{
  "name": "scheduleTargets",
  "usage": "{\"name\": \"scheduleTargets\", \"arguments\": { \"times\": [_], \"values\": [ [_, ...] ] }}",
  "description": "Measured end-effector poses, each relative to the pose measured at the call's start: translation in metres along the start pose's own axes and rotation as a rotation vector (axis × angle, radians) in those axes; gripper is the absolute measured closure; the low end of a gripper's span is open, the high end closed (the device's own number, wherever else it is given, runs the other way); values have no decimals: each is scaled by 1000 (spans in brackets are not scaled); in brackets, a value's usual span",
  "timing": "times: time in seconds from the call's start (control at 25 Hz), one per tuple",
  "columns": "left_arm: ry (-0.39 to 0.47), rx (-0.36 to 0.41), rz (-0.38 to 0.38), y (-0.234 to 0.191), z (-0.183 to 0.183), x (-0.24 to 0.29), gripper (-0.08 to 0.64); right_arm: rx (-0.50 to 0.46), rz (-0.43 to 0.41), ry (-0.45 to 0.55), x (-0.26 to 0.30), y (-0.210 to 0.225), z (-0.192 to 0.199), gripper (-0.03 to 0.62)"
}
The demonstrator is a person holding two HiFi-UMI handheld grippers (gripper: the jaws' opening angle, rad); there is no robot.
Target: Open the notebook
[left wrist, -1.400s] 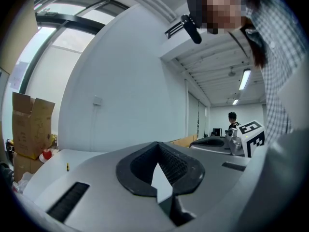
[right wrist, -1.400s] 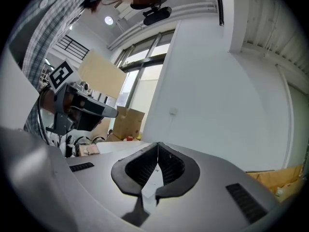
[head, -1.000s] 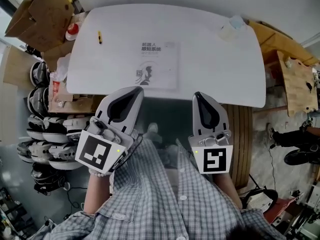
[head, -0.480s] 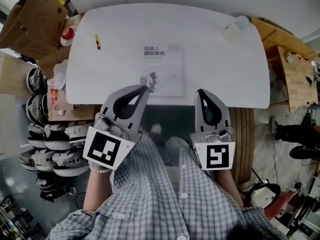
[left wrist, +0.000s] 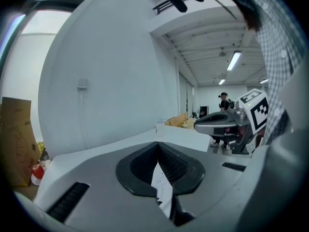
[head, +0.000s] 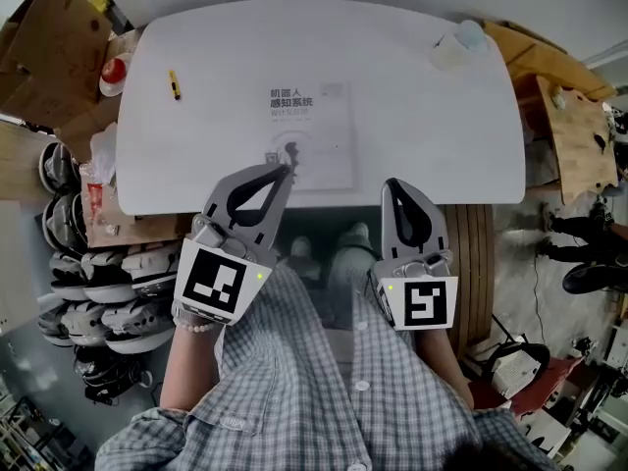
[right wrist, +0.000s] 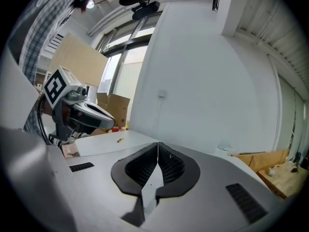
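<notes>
A thin white notebook (head: 309, 133) with dark print on its cover lies closed on the white table (head: 412, 116), near the front edge. My left gripper (head: 286, 172) is shut with nothing in it, and its tip sits over the notebook's near left corner. Through the rear of its jaws in the left gripper view, a strip of the white cover (left wrist: 161, 185) shows. My right gripper (head: 393, 185) is shut and empty, its tip at the table's front edge, right of the notebook. In the right gripper view its jaws (right wrist: 157, 144) meet in front of the tabletop.
A yellow pen (head: 175, 83) lies at the table's far left. A crumpled clear cup (head: 458, 44) sits at the far right corner. Cardboard boxes (head: 49, 42) and several helmets (head: 93, 283) stand left of the table, with wooden boards (head: 574, 130) on the right.
Both grippers have moved forward and down toward the table. The left tip went from short of the table edge to over the notebook's near corner. Both stayed shut.
</notes>
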State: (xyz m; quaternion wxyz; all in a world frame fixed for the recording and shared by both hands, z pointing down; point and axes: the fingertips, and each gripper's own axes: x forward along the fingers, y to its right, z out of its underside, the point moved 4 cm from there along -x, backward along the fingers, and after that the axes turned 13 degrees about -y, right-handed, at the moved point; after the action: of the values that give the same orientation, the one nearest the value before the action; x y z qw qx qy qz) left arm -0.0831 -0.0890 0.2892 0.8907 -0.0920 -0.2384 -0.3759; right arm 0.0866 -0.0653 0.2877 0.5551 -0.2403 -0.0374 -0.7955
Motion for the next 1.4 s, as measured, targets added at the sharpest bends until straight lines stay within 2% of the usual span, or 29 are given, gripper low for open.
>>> {"name": "scheduleTargets", "arguments": {
  "times": [0.24, 0.52, 0.8, 0.96, 1.08, 1.4],
  "values": [
    [-89, 99, 1, 4, 11, 23, 552, 5, -23, -41, 12, 6, 11, 571],
    [-172, 133, 30, 18, 27, 55, 552, 25, -70, -68, 27, 13, 24, 571],
    [-252, 132, 125, 36, 45, 91, 551, 36, -88, -111, 37, 26, 37, 571],
    [-291, 162, 172, 49, 56, 112, 548, 49, -85, -141, 42, 35, 50, 571],
    [-317, 177, 208, 59, 62, 124, 493, 66, -86, -158, 46, 40, 60, 571],
    [-412, 261, 245, 80, 84, 155, 413, 97, -103, -194, 54, 48, 77, 571]
  ]
}}
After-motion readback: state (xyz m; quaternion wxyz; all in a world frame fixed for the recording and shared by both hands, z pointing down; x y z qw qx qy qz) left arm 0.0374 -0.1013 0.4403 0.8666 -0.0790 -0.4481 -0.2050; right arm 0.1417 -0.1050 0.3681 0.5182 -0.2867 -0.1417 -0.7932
